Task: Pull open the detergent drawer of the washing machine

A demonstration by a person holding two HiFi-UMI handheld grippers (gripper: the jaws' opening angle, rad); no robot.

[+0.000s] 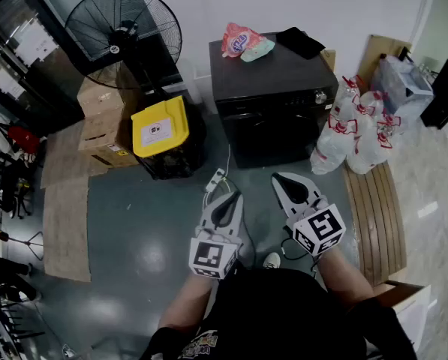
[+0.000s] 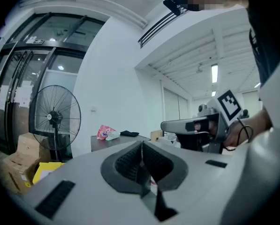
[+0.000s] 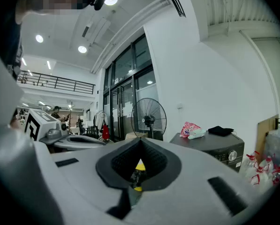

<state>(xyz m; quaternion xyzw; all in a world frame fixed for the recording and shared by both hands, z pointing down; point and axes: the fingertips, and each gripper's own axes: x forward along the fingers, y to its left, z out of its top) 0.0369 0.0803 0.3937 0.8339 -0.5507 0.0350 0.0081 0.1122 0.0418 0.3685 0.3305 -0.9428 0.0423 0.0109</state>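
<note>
Overhead, bare floor (image 1: 133,223) separates the left gripper (image 1: 233,196) and right gripper (image 1: 281,178) from the black washer (image 1: 272,73), well ahead against the wall. A bin (image 1: 160,126) crowds its left edge and bags (image 1: 355,133) its right. Its front strip looks flush, with a knob (image 1: 321,96) at the right end. In the left gripper view the jaws meet on nothing. In the right gripper view they are likewise pinched together and empty.

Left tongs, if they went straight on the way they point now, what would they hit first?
Probably the washer front; nothing shows between it and the shut left tongs, though depth is unclear.
</note>
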